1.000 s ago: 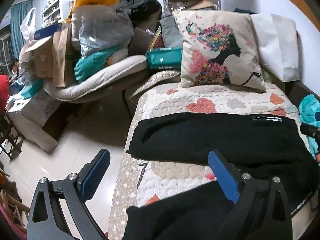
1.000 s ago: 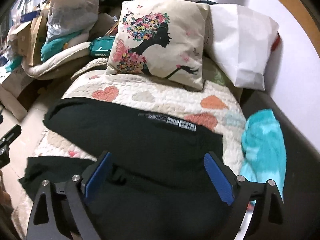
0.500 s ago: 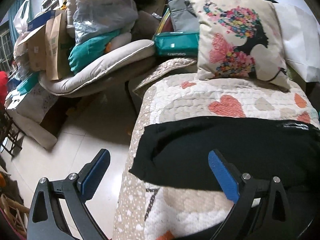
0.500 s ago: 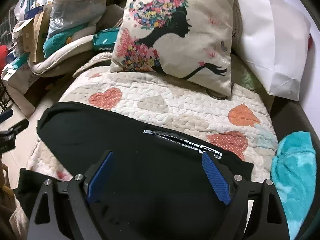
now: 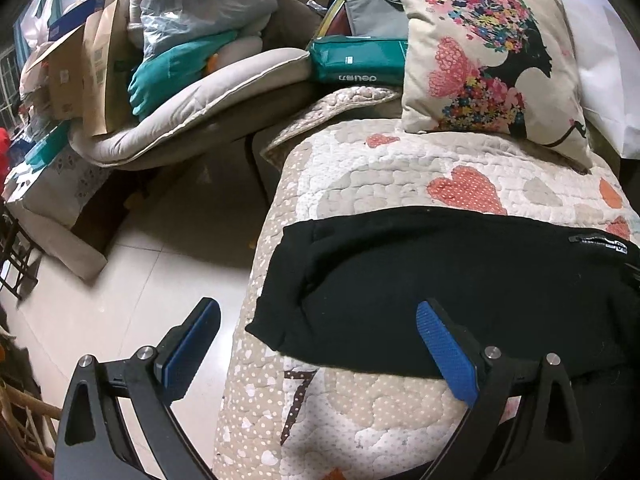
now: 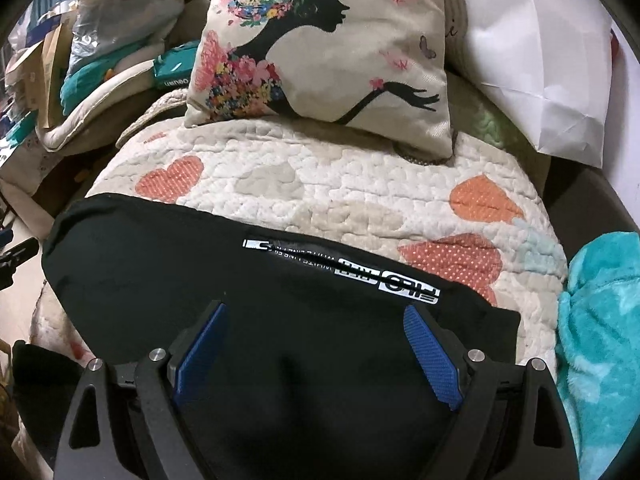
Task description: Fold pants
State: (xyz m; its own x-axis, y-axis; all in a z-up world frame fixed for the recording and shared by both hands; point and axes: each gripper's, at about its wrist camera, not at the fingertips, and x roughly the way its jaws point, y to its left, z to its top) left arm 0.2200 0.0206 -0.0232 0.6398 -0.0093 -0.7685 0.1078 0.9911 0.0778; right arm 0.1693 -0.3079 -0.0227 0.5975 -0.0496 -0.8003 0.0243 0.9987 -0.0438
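Black pants (image 5: 460, 280) lie flat across a quilted heart-pattern bedspread (image 5: 400, 176). A white printed label (image 6: 344, 270) runs along the far leg. My left gripper (image 5: 318, 322) is open and empty, just above the near edge of the leg's left end. My right gripper (image 6: 316, 326) is open and empty, low over the wide part of the pants (image 6: 240, 280). A second black leg end (image 6: 44, 368) shows at the lower left of the right wrist view.
A flower-print cushion (image 5: 492, 52) and a white pillow (image 6: 532, 48) lean at the back of the bed. A teal blanket (image 6: 600, 328) lies on the right. Piled bags, boxes and a grey cushion (image 5: 192, 100) stand left, beyond tiled floor (image 5: 132, 288).
Both grippers have moved forward and lower toward the pants, which now fill more of each view. Both stay open. The pants have not moved.
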